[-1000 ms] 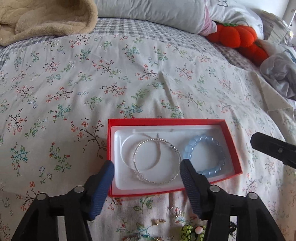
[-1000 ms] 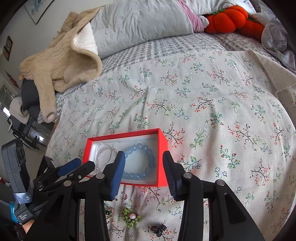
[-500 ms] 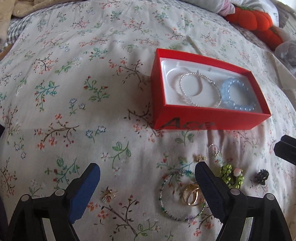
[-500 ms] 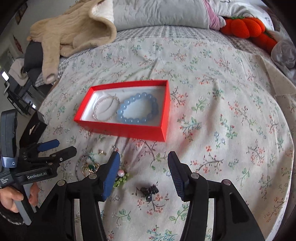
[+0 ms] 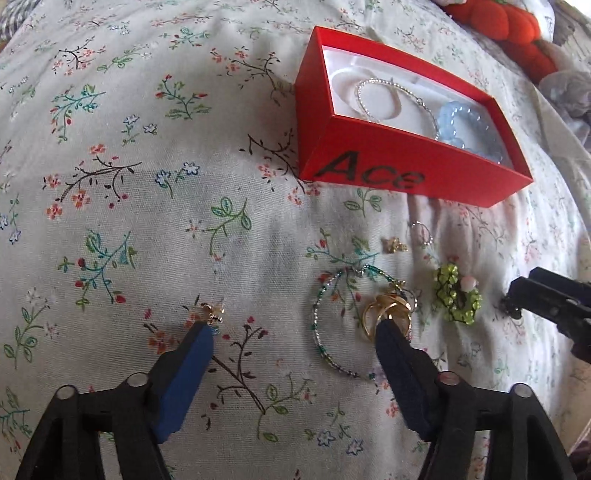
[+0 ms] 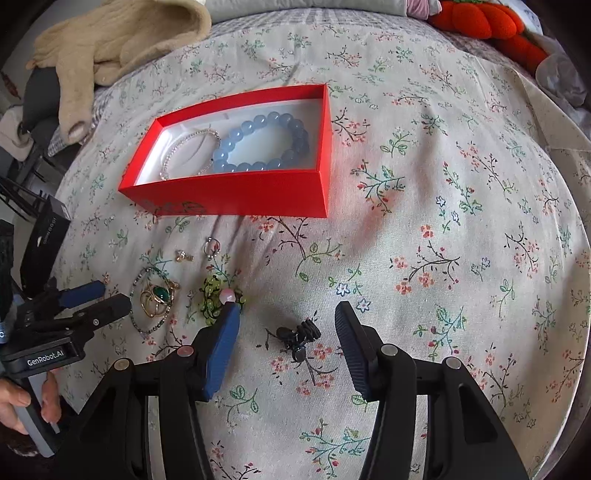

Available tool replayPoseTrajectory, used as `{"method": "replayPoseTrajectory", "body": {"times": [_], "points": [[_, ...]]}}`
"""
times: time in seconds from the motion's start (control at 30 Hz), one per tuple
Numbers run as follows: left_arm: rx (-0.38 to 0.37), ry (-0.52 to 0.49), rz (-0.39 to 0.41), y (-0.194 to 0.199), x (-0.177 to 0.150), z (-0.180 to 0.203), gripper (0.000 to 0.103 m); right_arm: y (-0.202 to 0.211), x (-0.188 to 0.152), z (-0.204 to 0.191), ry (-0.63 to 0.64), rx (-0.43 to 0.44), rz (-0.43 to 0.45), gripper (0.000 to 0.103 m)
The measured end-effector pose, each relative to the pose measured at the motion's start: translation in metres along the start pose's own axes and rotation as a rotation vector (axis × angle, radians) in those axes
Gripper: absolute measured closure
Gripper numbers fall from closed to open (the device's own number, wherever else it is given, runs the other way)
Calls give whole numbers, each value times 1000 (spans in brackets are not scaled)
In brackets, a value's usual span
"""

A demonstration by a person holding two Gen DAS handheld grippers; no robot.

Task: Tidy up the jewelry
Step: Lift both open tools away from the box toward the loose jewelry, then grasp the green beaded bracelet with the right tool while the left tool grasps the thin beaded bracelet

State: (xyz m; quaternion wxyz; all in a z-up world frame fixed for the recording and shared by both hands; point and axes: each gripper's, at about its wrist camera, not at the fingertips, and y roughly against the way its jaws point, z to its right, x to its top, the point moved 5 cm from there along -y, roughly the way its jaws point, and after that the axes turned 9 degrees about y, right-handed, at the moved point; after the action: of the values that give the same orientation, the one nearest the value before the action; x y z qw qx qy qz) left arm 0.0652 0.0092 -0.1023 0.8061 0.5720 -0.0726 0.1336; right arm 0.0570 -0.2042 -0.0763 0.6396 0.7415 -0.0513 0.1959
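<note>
A red box [image 5: 406, 173] [image 6: 236, 192] on the floral bedspread holds a silver bracelet [image 5: 380, 99] and a blue bead bracelet [image 6: 262, 142]. In front of it lie a beaded bracelet [image 5: 332, 325] around a gold ring [image 5: 388, 314], a green beaded piece [image 5: 456, 295] [image 6: 214, 295], a small hoop [image 5: 419, 232], a gold stud [image 5: 393, 244], a small earring [image 5: 214, 312] and a black clip [image 6: 299, 336]. My left gripper [image 5: 291, 332] is open, low over the beaded bracelet and earring. My right gripper [image 6: 286, 314] is open, straddling the black clip.
A beige blanket [image 6: 110, 40] lies at the far left of the bed, orange pumpkin plush [image 6: 487, 22] and grey fabric [image 6: 565, 77] at the far right. The bed edge drops off at the left, near dark furniture [image 6: 33, 122].
Both grippers have pulled back from the red box and dropped low over the loose jewelry in front of it. The left jaws have opened wider.
</note>
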Motion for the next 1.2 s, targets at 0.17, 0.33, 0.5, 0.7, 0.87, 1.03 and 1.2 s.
{"method": "replayPoseTrajectory", "body": {"times": [0.17,0.33,0.5,0.7,0.87,1.03,1.2], "points": [[-9,15,-16,-5,0,0,69,3,4,-5,-8,14,9,46],[-10,24,-34,-12,3,5,93,10,10,-8,-27,47,42,46],[8,2,-27,-16,5,15,103,11,17,-15,-18,69,62,47],[13,-12,0,-13,11,24,103,-1,18,-26,-19,112,17,67],[-12,-19,38,1,13,29,103,-16,17,-28,-18,95,-35,75],[-50,-17,66,16,15,28,103,-30,18,-26,-21,78,-74,78],[-67,-16,77,23,16,29,103,-37,20,-28,-18,85,-88,79]]}}
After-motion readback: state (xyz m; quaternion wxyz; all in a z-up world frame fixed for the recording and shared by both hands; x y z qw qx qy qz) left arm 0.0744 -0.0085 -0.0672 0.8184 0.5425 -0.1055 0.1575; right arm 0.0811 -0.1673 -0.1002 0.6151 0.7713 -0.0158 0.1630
